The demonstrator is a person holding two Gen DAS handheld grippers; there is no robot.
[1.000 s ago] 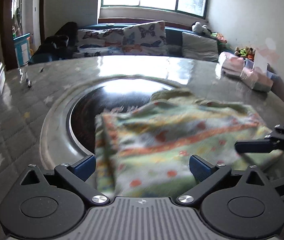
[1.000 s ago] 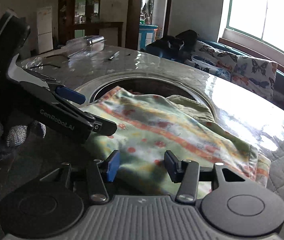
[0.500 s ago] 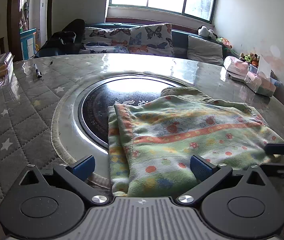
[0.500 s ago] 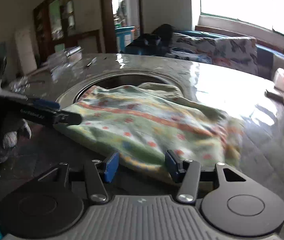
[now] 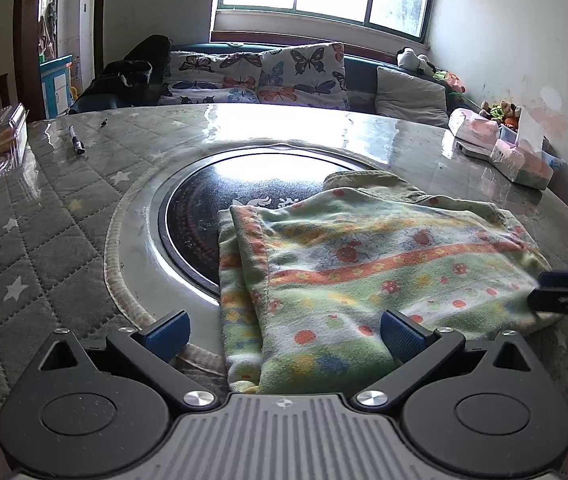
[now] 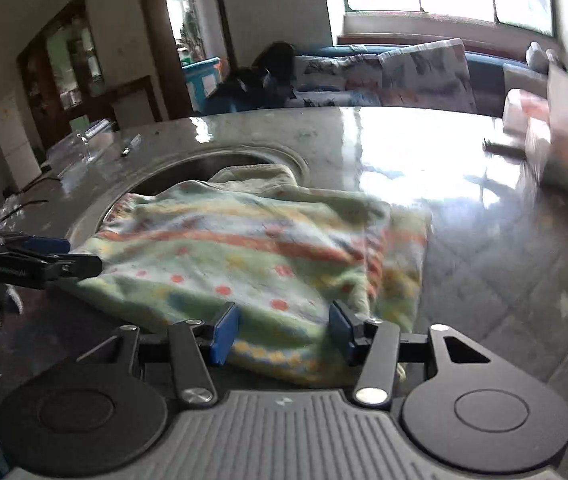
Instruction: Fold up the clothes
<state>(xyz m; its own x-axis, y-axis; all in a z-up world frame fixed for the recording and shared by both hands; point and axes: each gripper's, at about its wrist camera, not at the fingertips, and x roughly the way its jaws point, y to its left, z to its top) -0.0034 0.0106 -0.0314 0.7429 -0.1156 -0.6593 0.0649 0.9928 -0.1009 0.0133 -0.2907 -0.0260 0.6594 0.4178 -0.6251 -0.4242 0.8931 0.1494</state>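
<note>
Cloth [image 5: 363, 276], a green patterned garment with an orange stripe and red dots, lies doubled over on the round table [image 5: 84, 232], partly covering the dark glass disc [image 5: 212, 208] set in the table's centre. One layer edge runs along the side of the garment over the disc, with a second layer showing beneath it; an olive-coloured piece [image 5: 367, 180] protrudes at the far side of the garment. This lay fits either a fold in progress or a finished fold.

The left gripper [image 5: 284, 332] stands at the near edge of the garment with its jaws spread wide; nothing is between the blue pads [image 5: 166, 330]. The right gripper [image 6: 280, 330] stands at the adjacent edge with its jaws at a medium gap, straddling the hem without clamping it. Judged from this stance, both tools are placed at neighbouring edges so that two points of one edge could be taken at once.

Lettering on the left gripper's finger, seen from the right wrist view, is blurred and cannot be read reliably. A pen [image 5: 76, 142] lies beyond the disc, well apart from the garment.
</note>
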